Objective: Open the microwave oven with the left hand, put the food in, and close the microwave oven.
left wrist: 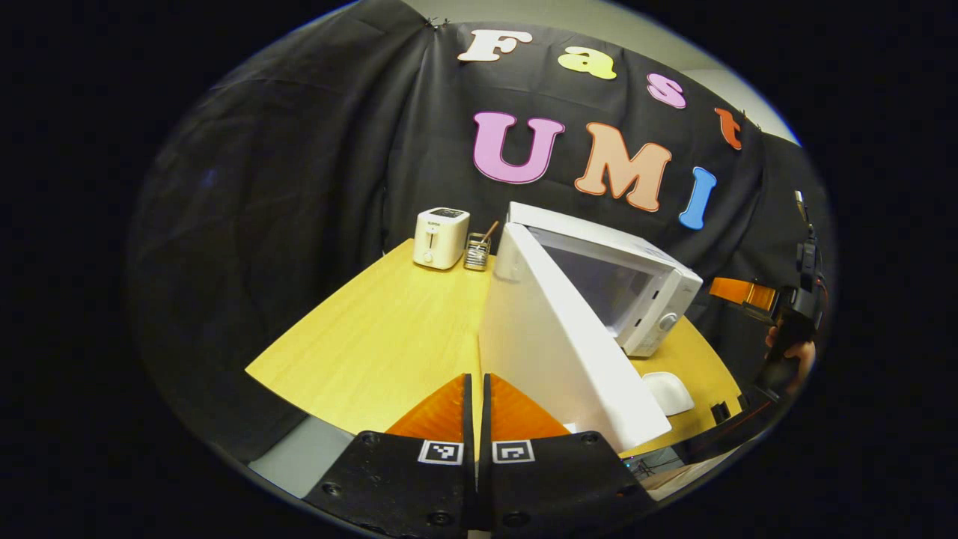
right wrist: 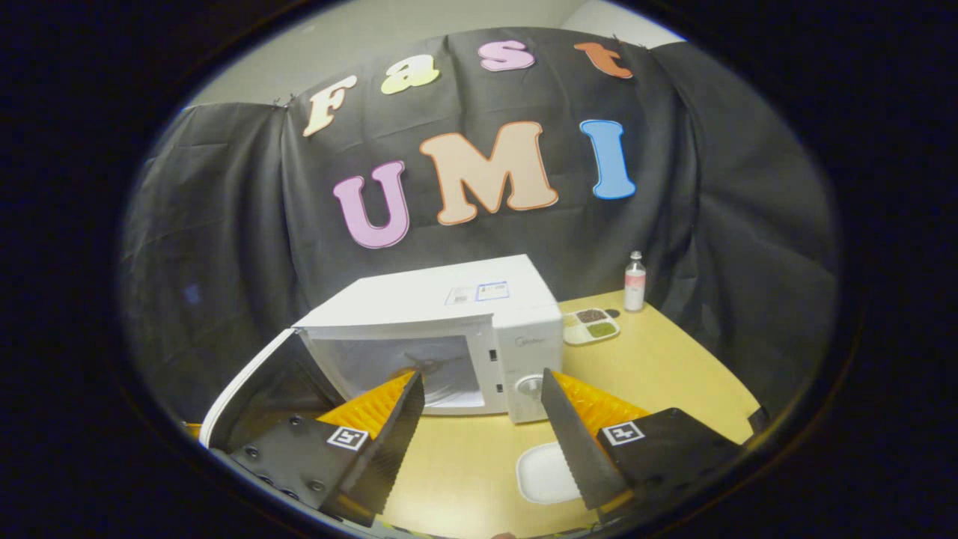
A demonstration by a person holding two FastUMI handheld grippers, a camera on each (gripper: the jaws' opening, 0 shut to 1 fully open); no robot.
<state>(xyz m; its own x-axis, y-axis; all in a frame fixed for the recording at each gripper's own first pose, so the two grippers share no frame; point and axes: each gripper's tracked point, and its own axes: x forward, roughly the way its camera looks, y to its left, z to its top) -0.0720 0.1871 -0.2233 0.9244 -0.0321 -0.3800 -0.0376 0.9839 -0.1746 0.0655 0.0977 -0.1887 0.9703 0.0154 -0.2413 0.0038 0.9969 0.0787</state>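
While the microwave oven (right wrist: 449, 337) stands with its door (left wrist: 554, 337) swung wide, the cavity faces the right hand-held gripper (right wrist: 479, 419), whose fingers are spread apart above a white dish (right wrist: 546, 471) on the counter (right wrist: 673, 374), likely ready to take it as the food. The left hand-held gripper (left wrist: 477, 404) has its fingers pressed together on nothing, just beside the door's edge, probably having let it go. A tray of sauces (right wrist: 591, 326) and a bottle (right wrist: 635, 281) sit behind; a toaster (left wrist: 440, 237) stands at the far corner.
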